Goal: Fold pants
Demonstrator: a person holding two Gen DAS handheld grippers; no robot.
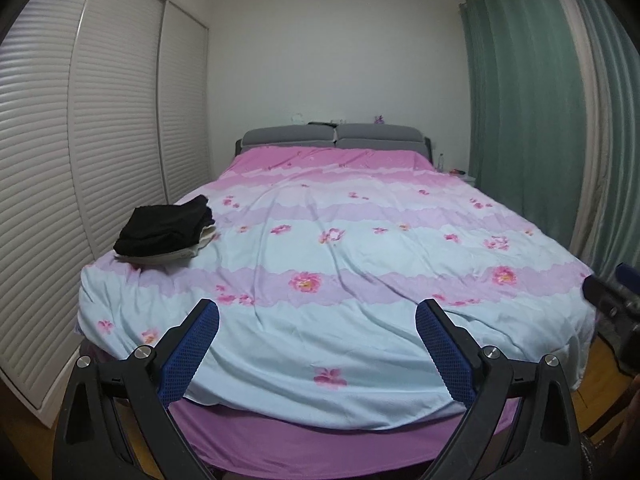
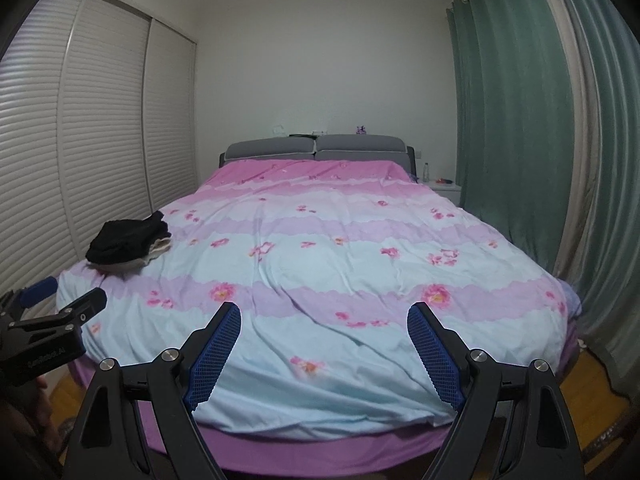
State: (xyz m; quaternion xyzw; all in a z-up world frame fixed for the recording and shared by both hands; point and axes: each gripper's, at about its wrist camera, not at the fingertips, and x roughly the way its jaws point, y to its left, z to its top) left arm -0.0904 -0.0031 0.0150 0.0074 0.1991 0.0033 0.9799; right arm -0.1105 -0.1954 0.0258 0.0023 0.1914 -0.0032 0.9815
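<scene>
A stack of folded clothes with black pants on top and a pale garment under them lies on the bed's near left corner; it also shows in the right wrist view. My left gripper is open and empty, held over the foot of the bed, well right of the stack. My right gripper is open and empty, also over the foot of the bed. The left gripper shows at the left edge of the right wrist view. The right gripper shows at the right edge of the left wrist view.
The bed has a pink, lilac and pale blue flowered cover and a grey headboard. White louvred wardrobe doors run along the left. Green curtains hang on the right. A small nightstand stands by the headboard.
</scene>
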